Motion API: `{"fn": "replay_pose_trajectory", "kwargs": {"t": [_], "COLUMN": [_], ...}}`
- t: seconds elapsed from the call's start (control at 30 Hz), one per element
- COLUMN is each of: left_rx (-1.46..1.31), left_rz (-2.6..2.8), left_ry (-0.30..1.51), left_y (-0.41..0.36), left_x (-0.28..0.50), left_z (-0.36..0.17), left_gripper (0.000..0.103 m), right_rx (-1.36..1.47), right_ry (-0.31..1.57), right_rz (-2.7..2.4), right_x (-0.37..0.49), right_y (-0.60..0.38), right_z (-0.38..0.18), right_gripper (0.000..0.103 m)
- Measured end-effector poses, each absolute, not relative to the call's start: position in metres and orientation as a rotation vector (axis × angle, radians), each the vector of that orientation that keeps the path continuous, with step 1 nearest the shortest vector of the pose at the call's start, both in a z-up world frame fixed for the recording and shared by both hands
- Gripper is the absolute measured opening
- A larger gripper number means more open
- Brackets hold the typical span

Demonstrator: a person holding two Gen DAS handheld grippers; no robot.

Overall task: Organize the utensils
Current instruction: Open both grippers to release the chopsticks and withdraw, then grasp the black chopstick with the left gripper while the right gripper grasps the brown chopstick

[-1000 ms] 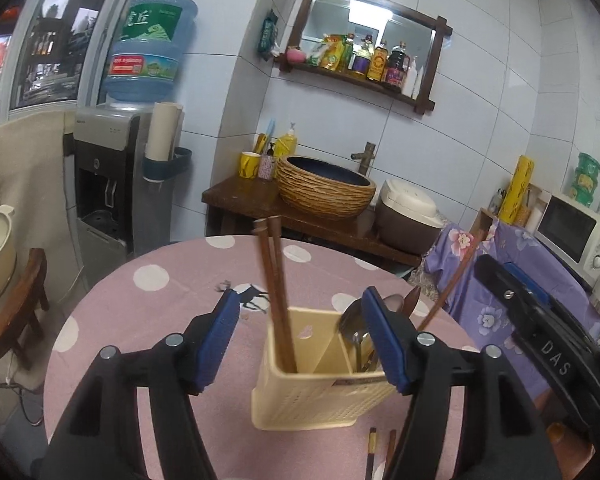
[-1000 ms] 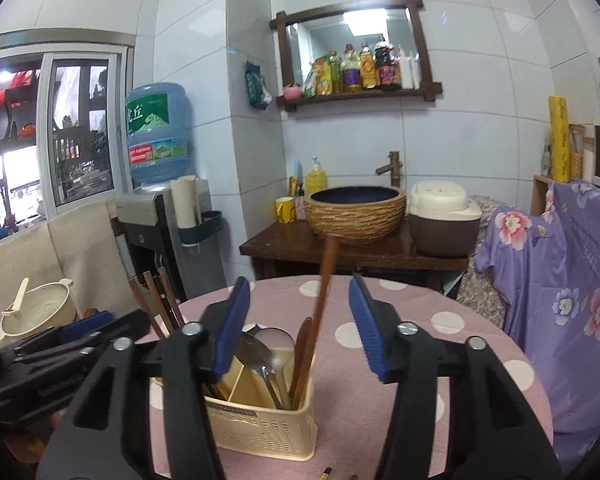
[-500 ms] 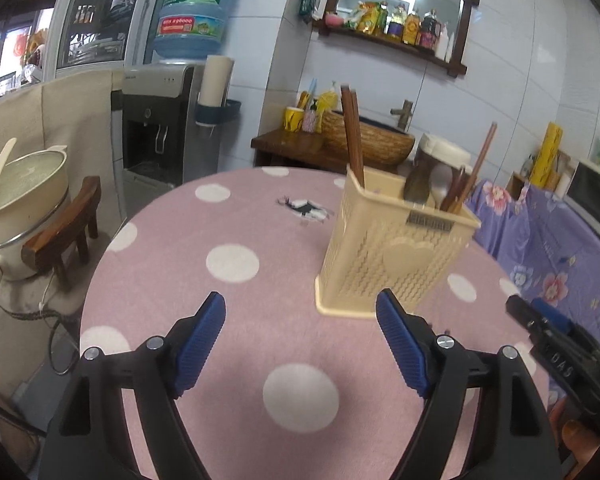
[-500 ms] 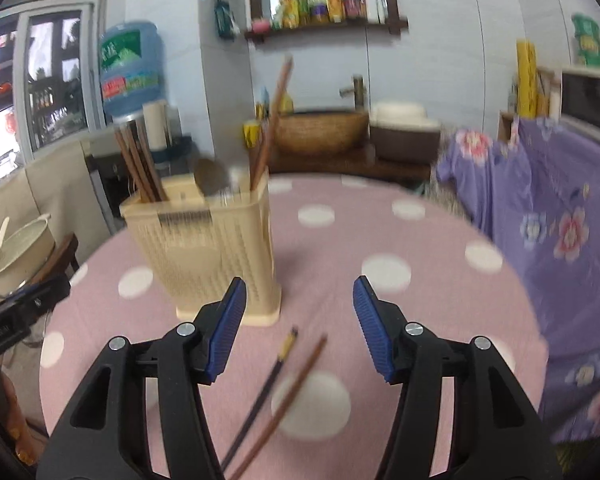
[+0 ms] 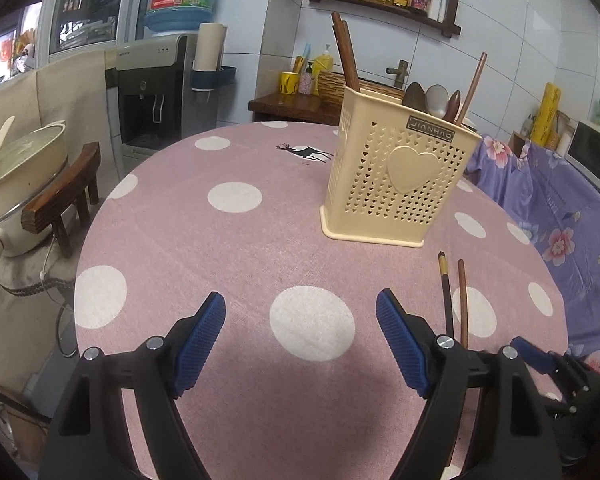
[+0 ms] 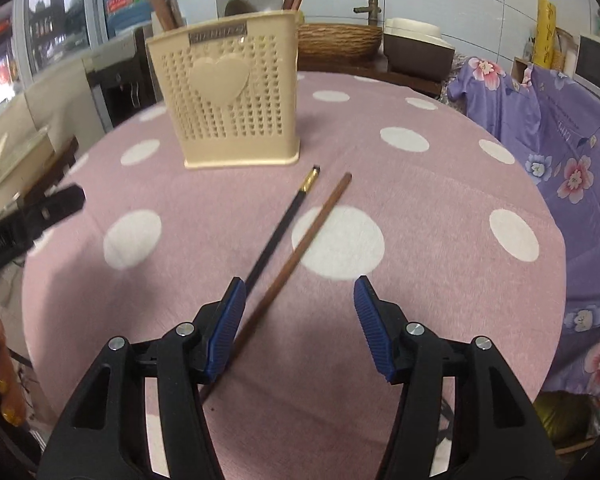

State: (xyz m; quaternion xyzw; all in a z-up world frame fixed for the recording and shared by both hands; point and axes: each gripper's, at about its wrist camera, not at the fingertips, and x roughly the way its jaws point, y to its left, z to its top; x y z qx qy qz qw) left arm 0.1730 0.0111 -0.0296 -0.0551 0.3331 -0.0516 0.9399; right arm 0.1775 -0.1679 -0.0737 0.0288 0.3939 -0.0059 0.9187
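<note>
A cream perforated utensil holder [image 5: 400,176] stands on the pink polka-dot tablecloth [image 5: 240,248], with chopsticks and spoons upright in it. Two loose chopsticks lie on the cloth in front of it: a black one with a gold band [image 6: 288,216] and a brown one [image 6: 312,232]. My right gripper [image 6: 300,284] hovers open low over their near ends; the brown one runs under the gap close to the left finger, and the pads press on nothing. My left gripper [image 5: 300,300] is open and empty over bare cloth, left of the black chopstick [image 5: 446,296] and the brown chopstick [image 5: 462,296].
A wooden stool [image 5: 64,196] carrying a cream pot [image 5: 16,168] and a water dispenser [image 5: 152,88] stand left of the table. Behind it is a wooden counter with a woven basin [image 6: 340,40] and rice cooker [image 6: 416,48]. A purple floral cloth [image 6: 560,132] hangs on the right.
Both grippers came down and drew back from above the holder to low over the tablecloth. The left jaws widened. The loose chopsticks now lie under the right gripper.
</note>
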Motion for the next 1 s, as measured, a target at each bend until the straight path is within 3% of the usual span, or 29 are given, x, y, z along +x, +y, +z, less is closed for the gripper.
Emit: {"fn": "replay_pose_trajectory", "kwargs": {"t": [0.2,0.37,0.73,1.0], "left_rx": [-0.122,-0.122,-0.106,-0.083], "left_rz": [-0.118,-0.129,-0.151,-0.282], "left_ry": [0.671,0.673,0.693,0.767], "left_y": [0.011,0.009,0.0,-0.036], "left_x": [0.17,0.169,0.171,0.181], "left_z": [-0.027,-0.027,-0.031,-0.042], "left_gripper": [0.077,0.078,0.078,0.077], "right_rx": [0.027,-0.009,-0.014,0.119], "right_ry": [0.858,0.877,0.89,0.796], "right_rz": [-0.03,-0.087,-0.173,-0.193], "right_x": [0.174,0.176,0.167,0.16], "right_y": [-0.154,-0.15,-0.204,-0.256], "right_z": [-0.084,-0.085,-0.082,-0.07], "right_gripper": [0.058,0.073,0.075,0.075]}}
